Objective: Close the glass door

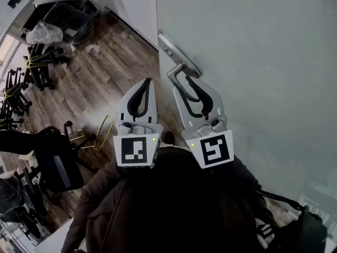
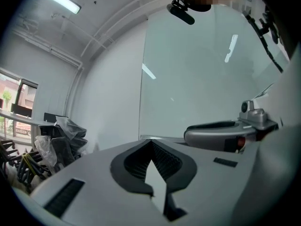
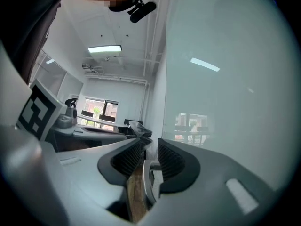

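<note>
Door: the frosted glass door (image 1: 253, 62) fills the right side of the head view, with its free edge running down beside both grippers.
Handle: a metal lever handle (image 1: 178, 57) sits on the door close to that edge. It slants down toward the person, and its near end bends back.
Right gripper: the right gripper (image 1: 185, 80) points up at the door with its tips at the near end of the handle.
Right jaws: they are narrow, with the handle between the ribbed pads. In the right gripper view the metal bar lies against the door-side pad. A strip of floor shows between the bar and the other jaw further back, and I cannot tell whether that pad touches the bar.
Left gripper: the left gripper (image 1: 146, 83) is just beside the right one, on the room side. It is clear of the door edge and touches neither door nor handle.
Left jaws: the tips meet with nothing between them. Only a small hollow stays open behind the tips.
Handle to grippers: it is inside the right jaws, and above and to the right of the left tips.
Floor: the wood-plank floor (image 1: 100, 83) lies past the door edge on the left.
Chairs: black office chairs (image 1: 37, 67) are stacked at the far left, well apart from the door.
</note>
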